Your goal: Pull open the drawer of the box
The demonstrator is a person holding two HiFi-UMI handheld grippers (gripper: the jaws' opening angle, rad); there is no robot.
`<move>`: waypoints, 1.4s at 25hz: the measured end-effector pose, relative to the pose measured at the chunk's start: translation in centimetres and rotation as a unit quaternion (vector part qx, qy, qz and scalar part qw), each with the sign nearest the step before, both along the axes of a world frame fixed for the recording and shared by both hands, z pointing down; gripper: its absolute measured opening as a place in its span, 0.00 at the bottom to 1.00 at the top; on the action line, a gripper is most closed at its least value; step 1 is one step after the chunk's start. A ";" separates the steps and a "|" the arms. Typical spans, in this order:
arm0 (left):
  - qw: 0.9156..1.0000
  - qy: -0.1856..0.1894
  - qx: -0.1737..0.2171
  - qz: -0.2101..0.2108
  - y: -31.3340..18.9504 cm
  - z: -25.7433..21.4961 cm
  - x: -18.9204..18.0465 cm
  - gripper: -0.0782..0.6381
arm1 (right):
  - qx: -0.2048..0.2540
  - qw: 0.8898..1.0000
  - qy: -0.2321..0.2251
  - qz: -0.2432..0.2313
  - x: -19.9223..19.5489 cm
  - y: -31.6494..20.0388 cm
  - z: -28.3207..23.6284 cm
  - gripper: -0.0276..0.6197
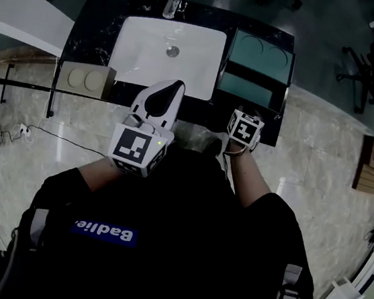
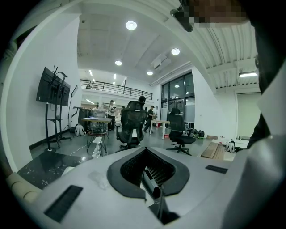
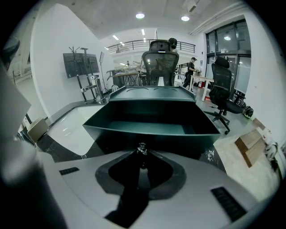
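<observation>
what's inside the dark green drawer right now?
Only the bare teal floor of the open dark green drawer shows; no contents visible. Its front wall hides the nearest strip.

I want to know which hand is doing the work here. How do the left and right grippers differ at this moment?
The right gripper is shut on the knob of the open drawer, while the left gripper is shut on nothing. The right gripper faces straight into the drawer, whereas the left gripper is held over the near edge of the sink and looks out at the room. What they share is that both have their jaws together.
</observation>
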State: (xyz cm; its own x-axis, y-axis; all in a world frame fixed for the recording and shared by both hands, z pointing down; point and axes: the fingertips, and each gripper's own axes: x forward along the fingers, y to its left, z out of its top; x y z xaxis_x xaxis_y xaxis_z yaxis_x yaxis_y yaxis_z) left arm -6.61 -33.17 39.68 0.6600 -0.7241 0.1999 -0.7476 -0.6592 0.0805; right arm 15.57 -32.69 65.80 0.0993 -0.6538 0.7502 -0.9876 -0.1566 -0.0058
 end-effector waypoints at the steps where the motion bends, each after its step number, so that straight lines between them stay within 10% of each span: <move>1: 1.000 -0.001 0.000 0.000 0.1 0.1 0.0 0.11 | -0.001 1.000 -0.001 -0.001 0.0 0.1 0.0 0.15; 24: 0.999 0.030 -0.003 -0.035 0.9 -0.2 3.6 0.11 | -0.002 0.996 -0.039 -0.081 -1.2 2.0 -0.6 0.19; 35: 0.999 -0.008 -0.010 -0.040 2.9 1.3 10.6 0.11 | 0.076 0.984 -0.068 -0.144 2.5 4.1 -6.1 0.19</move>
